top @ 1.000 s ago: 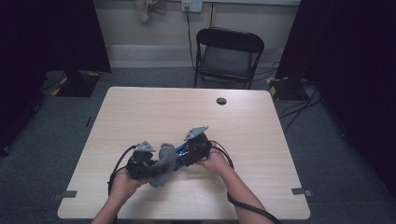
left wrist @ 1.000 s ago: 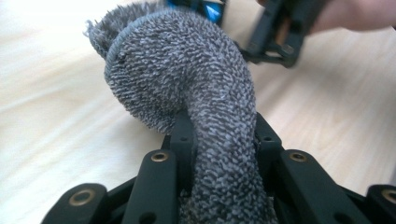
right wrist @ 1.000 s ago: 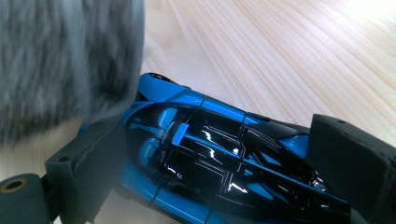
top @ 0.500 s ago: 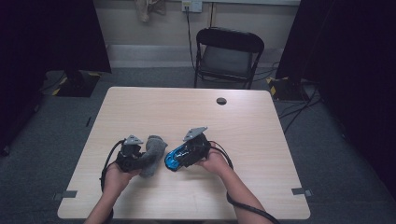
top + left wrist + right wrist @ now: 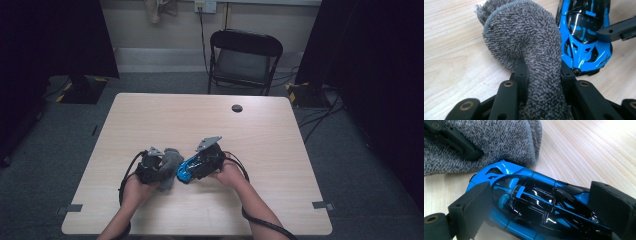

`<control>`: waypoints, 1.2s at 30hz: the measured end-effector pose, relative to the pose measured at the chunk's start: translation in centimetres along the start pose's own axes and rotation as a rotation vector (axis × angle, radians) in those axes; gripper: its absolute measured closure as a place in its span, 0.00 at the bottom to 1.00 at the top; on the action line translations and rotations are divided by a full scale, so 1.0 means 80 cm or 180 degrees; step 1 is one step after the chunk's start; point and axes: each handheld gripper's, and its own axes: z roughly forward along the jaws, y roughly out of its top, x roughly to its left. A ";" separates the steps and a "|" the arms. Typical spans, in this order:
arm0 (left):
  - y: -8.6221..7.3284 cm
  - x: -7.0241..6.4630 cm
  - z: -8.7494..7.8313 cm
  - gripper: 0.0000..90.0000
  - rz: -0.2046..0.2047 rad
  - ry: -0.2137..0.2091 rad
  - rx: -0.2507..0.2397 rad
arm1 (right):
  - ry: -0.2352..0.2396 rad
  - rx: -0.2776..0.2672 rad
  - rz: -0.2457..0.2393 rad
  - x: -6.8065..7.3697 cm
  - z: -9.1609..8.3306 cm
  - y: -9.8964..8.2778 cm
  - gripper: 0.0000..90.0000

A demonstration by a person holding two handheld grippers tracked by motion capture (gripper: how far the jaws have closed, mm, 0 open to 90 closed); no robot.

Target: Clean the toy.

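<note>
Left gripper (image 5: 541, 82) clamped on grey cloth (image 5: 529, 42), right gripper (image 5: 549, 207) clamped across blue toy car (image 5: 536, 205), cloth touching car's nose, both low over bench (image 5: 280, 130).

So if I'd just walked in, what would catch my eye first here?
Probably the shiny blue and black toy car, clamped between the jaws of the right gripper near the front middle of the wooden table. Right beside it, the left gripper pinches a fluffy grey cloth, bunched up just left of the car. Behind the table stands an empty black folding chair.
</note>
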 end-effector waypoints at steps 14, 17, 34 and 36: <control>-0.003 -0.013 -0.001 0.76 0.0033 -0.0056 0.0040 | -0.0004 0.0005 0.0004 0.000 0.000 0.000 0.06; -0.005 -0.015 -0.003 0.76 0.0041 -0.0063 0.0048 | -0.0007 0.0002 0.0003 0.000 0.000 0.000 0.06; -0.017 -0.035 -0.010 0.76 0.0093 -0.0181 0.0103 | -0.0001 -0.0006 0.0003 0.000 0.000 0.000 0.06; -0.018 -0.035 -0.010 0.75 0.0086 -0.0243 0.0122 | 0.0000 -0.0004 0.0002 0.000 0.000 0.000 0.06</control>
